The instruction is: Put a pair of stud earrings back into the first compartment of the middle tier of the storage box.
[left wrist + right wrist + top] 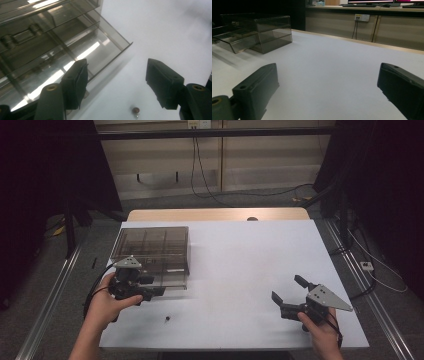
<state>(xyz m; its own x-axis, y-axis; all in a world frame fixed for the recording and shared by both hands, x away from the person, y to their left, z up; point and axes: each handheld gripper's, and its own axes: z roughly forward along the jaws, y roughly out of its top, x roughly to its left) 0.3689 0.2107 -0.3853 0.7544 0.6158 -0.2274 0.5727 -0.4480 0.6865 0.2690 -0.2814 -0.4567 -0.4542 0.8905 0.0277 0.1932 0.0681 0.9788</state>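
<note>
A smoky clear plastic drawer box [152,245] stands at the table's left, its bottom drawer [170,279] pulled out toward me. My left gripper [152,286] sits at the drawer's front edge, jaws apart and nothing between them. In the left gripper view the gripper [116,67] has one jaw over the drawer's corner [100,50] and the other over bare table. A small dark round object [167,319] lies on the white table just below it, also seen as a brownish bead [135,109]. My right gripper [287,288] rests open at the front right, empty [327,72].
The white tabletop [240,260] stretches between the two grippers. From the right gripper view the box [272,30] and its open drawer [234,41] stand far off. Cables and dark curtains lie beyond the table's far wooden edge [215,214].
</note>
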